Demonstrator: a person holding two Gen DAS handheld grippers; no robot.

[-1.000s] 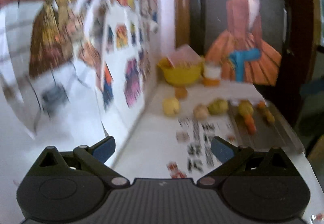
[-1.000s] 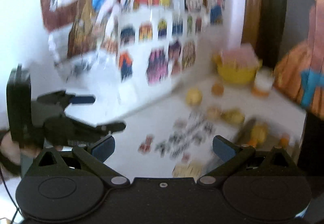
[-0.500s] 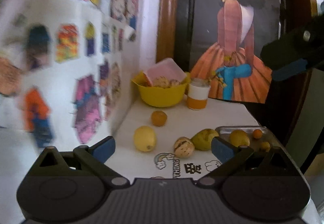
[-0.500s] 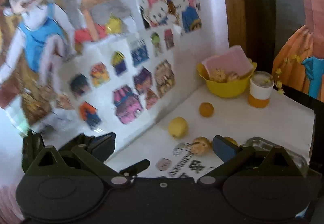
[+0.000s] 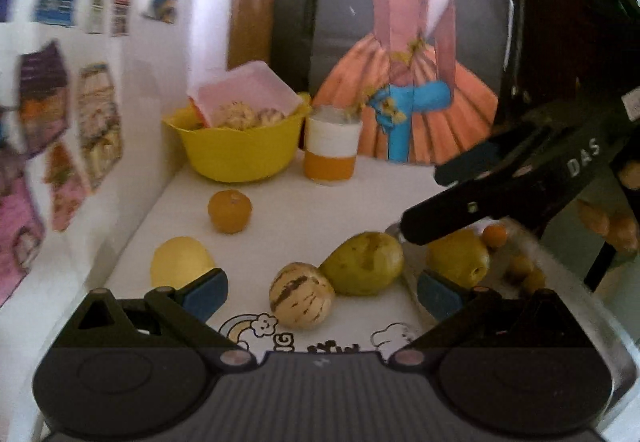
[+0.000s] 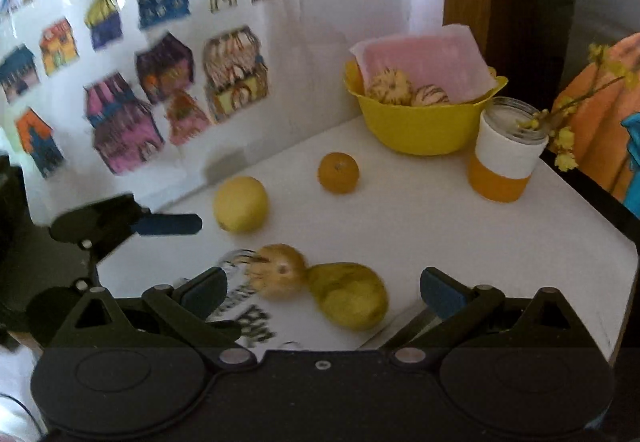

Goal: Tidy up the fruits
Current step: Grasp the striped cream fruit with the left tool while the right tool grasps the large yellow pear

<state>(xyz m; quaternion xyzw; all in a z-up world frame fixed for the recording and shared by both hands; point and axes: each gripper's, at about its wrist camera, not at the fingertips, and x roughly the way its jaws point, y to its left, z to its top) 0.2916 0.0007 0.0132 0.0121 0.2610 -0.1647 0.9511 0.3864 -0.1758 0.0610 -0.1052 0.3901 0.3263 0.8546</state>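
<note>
A: Closest to you, your left tool [image 5: 322,292] has its jaws spread wide with nothing between them, low over the white desk [image 5: 320,210]. Just past its tips lies a striped melon [image 5: 301,296], touching a green-yellow pear [image 5: 363,263] on its right.

B: And my right tool [image 6: 323,292]?

A: Spread wide too, holding nothing. From its own camera the same striped melon and pear sit between its blue pads, near the front of the desk. In the left view that tool reaches in from the right, above the metal tray [image 5: 612,338].

B: What's in the tray?

A: A yellow fruit [image 5: 458,257] against its left rim, just beside the pear, and a few small orange and yellow fruits [image 5: 520,266] behind it; they're too blurred to name.

B: Room on the left?

A: A lemon [image 5: 180,262] lies near the picture-covered wall [image 5: 80,122], which closes that side. Farther back an orange [image 5: 229,211] stands alone with bare desk all round it.

B: And at the back?

A: A yellow bowl [image 5: 240,152] in the corner holds two striped fruits and a tilted pink lid [image 5: 244,90]. An orange-and-white jar [image 5: 332,148] stands just to its right. In your right view the desk's right edge [image 6: 592,202] runs close past that jar.
</note>
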